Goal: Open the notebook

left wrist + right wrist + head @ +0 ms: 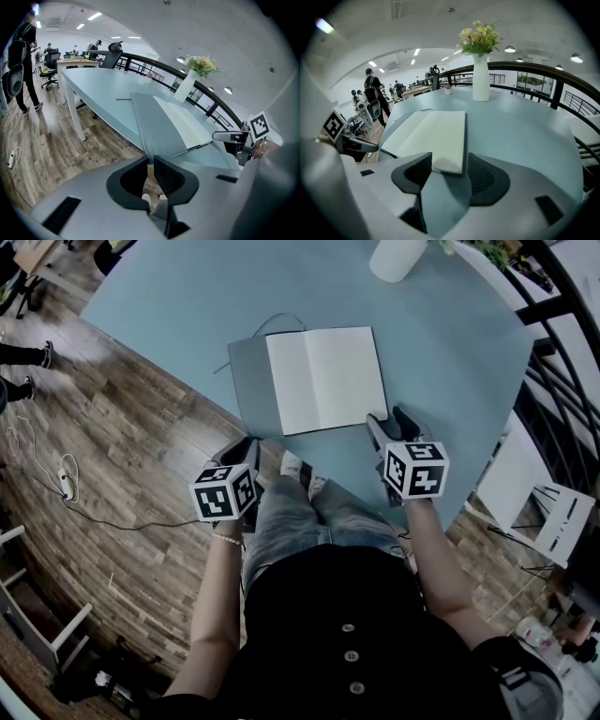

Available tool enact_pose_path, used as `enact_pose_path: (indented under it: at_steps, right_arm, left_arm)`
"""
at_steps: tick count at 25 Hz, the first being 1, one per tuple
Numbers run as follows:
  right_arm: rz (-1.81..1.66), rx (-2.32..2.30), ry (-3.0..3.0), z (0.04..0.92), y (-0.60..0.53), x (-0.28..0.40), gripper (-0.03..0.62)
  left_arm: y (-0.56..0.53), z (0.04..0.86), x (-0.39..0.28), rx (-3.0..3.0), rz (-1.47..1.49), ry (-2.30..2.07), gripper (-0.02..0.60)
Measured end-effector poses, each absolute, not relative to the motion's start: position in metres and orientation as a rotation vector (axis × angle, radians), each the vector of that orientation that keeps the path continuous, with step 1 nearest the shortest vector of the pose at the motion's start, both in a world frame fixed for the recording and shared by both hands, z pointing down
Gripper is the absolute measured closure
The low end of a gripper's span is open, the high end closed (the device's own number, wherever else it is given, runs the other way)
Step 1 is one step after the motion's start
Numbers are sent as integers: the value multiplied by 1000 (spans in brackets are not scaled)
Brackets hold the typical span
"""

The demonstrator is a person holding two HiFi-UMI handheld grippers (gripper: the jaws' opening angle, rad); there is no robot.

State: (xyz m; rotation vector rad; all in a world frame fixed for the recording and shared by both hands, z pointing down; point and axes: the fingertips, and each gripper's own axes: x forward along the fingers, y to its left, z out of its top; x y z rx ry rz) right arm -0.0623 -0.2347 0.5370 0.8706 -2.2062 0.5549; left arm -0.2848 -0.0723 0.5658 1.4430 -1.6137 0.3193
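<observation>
The notebook [323, 379] lies open on the blue-grey table [450, 352], white pages up, its grey cover [248, 381] flat to the left. My right gripper [392, 420] stands open at the pages' near right corner; in the right gripper view that corner [449, 161] lies between the wide-apart jaws, untouched by the pads. My left gripper [246, 448] hangs off the table's near edge at the cover's near corner. In the left gripper view the cover [154, 126] tapers toward the left gripper [149, 161], whose jaws stand a narrow slit apart, with the floor showing through.
A white vase [397, 257] with flowers [480, 37] stands at the table's far side. A thin cord [272, 322] trails from the notebook's top. A black railing [553, 362] and a white chair [548, 512] are at the right. People stand far off [372, 93].
</observation>
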Motion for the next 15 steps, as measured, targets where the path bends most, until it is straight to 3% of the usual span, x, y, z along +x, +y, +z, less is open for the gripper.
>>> enact_pose_path:
  at_steps: [12,15]
  right_arm:
    - [624,874,-2208,538,-229,-62,420]
    - [602,914,-2226,529,-233,-60,465]
  left_arm:
    - [-73,565,-286,1444,322,-1616,531]
    - [-73,565,-286,1445,329,-1616,531]
